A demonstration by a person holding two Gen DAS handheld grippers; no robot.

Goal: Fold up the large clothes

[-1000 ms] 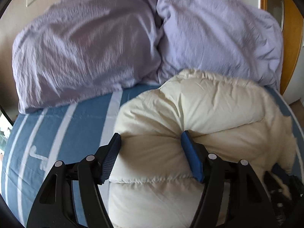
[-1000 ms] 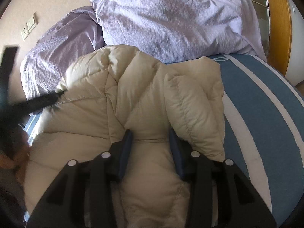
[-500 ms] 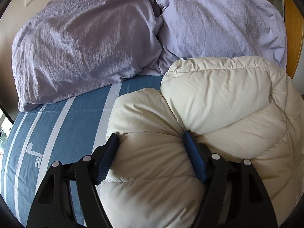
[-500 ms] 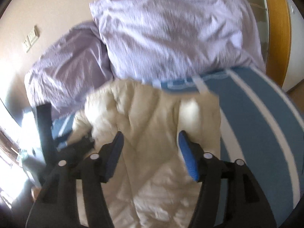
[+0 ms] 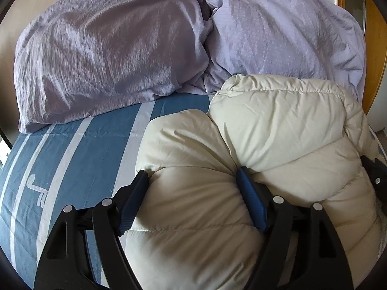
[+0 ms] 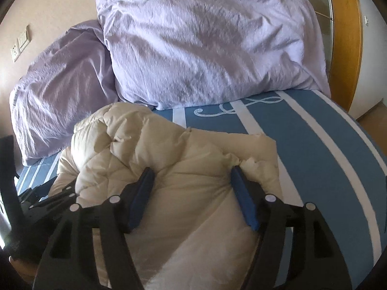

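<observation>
Now both black two-finger grippers, left (image 5: pixel 192 177) and right (image 6: pixel 191 175), are opening wider than a second ago, each straddling a bulge of the puffy cream quilted jacket (image 5: pixel 278 125) (image 6: pixel 174 159). Whether the pads press it is unclear. It lies bunched on the blue white-striped bedsheet (image 5: pixel 79 159) before two lilac pillows (image 6: pixel 205 46).

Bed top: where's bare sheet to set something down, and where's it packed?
Free: striped sheet left of the cream puffer jacket, below the left pillow; more sheet right of the jacket, below the right pillow. Crowded: the jacket bulges between the opening jaws of both the left gripper and right gripper.
</observation>
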